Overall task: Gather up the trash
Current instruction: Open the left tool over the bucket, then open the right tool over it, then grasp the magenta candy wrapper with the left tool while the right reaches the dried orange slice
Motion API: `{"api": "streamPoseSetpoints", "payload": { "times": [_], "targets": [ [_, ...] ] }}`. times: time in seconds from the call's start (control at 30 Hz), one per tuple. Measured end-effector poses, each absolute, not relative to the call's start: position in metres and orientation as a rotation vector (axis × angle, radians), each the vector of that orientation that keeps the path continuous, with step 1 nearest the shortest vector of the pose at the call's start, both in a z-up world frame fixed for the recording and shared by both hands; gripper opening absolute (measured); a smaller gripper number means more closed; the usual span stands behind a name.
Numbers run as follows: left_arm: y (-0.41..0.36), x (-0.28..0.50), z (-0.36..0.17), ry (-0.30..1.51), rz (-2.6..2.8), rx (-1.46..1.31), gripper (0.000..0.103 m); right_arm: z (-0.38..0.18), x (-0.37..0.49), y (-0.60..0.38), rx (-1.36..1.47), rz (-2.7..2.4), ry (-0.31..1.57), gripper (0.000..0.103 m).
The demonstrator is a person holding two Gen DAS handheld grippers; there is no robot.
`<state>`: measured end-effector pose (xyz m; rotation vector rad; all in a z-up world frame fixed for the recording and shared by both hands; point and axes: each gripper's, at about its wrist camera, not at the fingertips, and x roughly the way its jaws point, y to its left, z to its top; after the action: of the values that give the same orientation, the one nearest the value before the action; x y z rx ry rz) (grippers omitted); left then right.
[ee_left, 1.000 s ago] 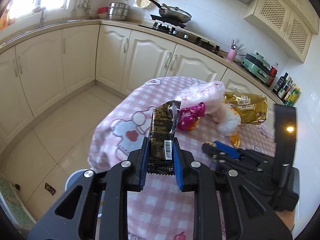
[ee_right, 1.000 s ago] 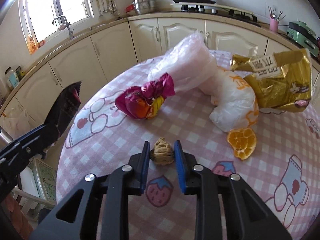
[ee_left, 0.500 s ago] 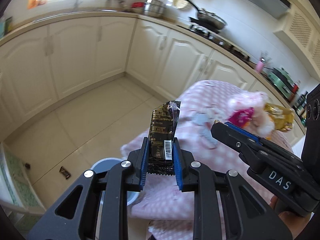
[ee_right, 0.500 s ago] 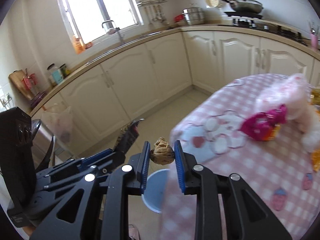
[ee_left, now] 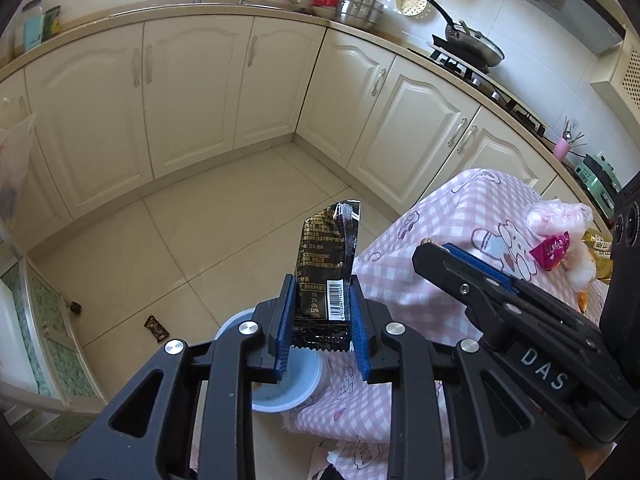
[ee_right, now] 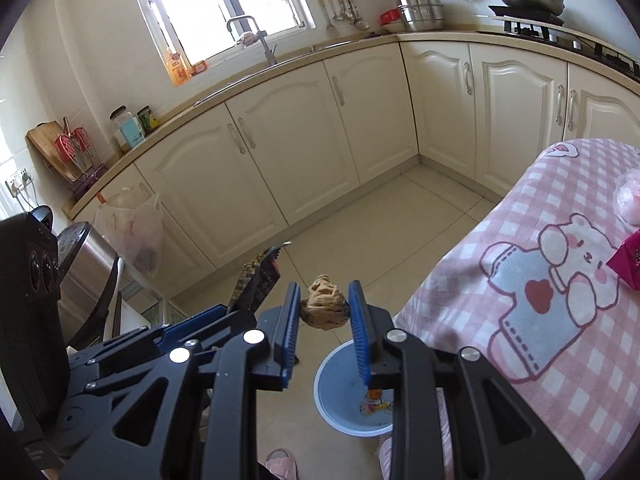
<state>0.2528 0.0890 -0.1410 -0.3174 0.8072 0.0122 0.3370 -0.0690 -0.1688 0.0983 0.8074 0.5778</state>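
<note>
My left gripper (ee_left: 322, 312) is shut on a black snack wrapper (ee_left: 326, 264), held upright above the floor. It also shows in the right wrist view (ee_right: 258, 280), left of my right gripper. My right gripper (ee_right: 325, 312) is shut on a brown walnut shell (ee_right: 324, 309). Both hang over a blue waste bin (ee_right: 340, 400) on the floor beside the table; the bin also shows in the left wrist view (ee_left: 288, 394), partly hidden by my fingers. More trash lies on the table: a pink wrapper (ee_left: 554, 249), a white plastic bag (ee_left: 560, 216) and a gold bag (ee_left: 600, 246).
The table has a pink checked cloth (ee_right: 520, 264) on my right. Cream cabinets (ee_left: 192, 92) run along the far walls. A small dark wrapper (ee_left: 156, 327) lies on the tiled floor. A plastic bag (ee_right: 132, 232) hangs at the left counter.
Both grippers have swung left off the table and now hang over the blue bin on the floor, each still holding its piece of trash.
</note>
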Motion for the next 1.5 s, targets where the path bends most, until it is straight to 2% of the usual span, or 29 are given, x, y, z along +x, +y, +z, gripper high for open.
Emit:
{"api": "streamPoseSetpoints", "payload": {
  "times": [0.8, 0.97, 1.07, 1.13, 1.5],
  "targets": [
    [0.101, 0.251, -0.145, 0.807, 0.040, -0.353, 0.027, -0.177, 0.346, -0.068, 0.108, 0.567, 0.807, 0.025],
    [0.106, 0.251, -0.144, 0.802, 0.050, -0.358, 0.027, -0.173, 0.348, -0.061, 0.113, 0.569, 0.775, 0.027],
    [0.106, 0.250, -0.143, 0.801, 0.053, -0.358, 0.027, -0.170, 0.350, -0.058, 0.115, 0.574, 0.759, 0.035],
    [0.105, 0.250, -0.142, 0.799, 0.054, -0.358, 0.027, -0.169, 0.350, -0.058, 0.113, 0.577, 0.750, 0.036],
    [0.064, 0.253, -0.114, 0.759, -0.052, -0.324, 0.027, -0.140, 0.334, -0.112, 0.140, 0.441, 0.667, 0.036]
  ]
}}
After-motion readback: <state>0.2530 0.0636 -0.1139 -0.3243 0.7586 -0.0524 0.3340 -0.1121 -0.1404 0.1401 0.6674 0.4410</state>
